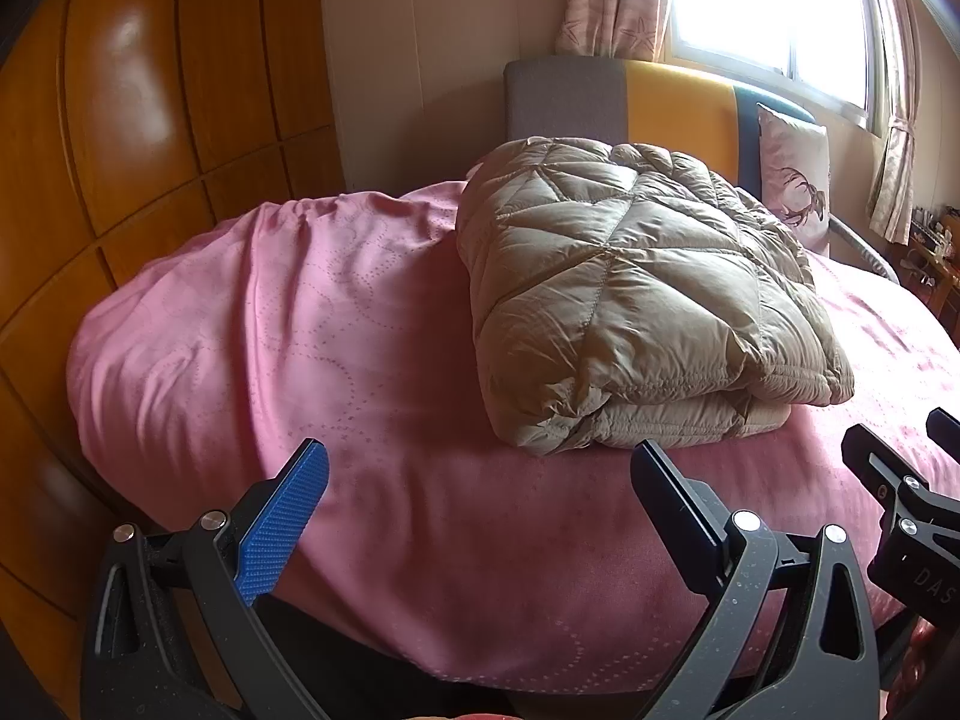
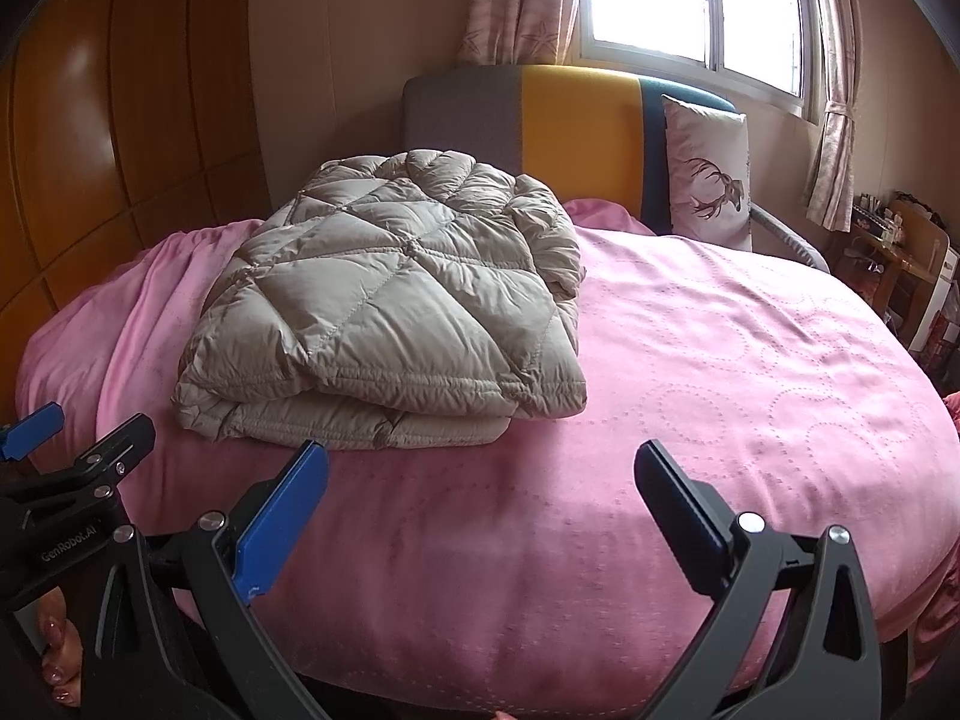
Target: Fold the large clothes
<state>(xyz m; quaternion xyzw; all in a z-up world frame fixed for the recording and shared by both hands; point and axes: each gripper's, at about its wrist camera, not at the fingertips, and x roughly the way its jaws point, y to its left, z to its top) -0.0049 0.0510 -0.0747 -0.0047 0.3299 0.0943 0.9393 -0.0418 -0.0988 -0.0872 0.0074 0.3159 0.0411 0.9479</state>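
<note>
A beige quilted puffer jacket (image 1: 630,300) lies folded in a thick rectangular bundle on the pink bedspread (image 1: 300,330); it also shows in the right wrist view (image 2: 390,306). My left gripper (image 1: 480,468) is open and empty, held back over the near edge of the bed, short of the jacket. My right gripper (image 2: 480,468) is open and empty too, beside the left one, with the jacket ahead and to its left. Neither touches the jacket.
A grey, yellow and blue headboard (image 2: 576,120) stands at the far end with a deer-print pillow (image 2: 708,174) against it. A wooden wardrobe (image 1: 150,120) runs along the left. A window with curtains (image 2: 690,6) is behind. A cluttered shelf (image 2: 900,252) stands at far right.
</note>
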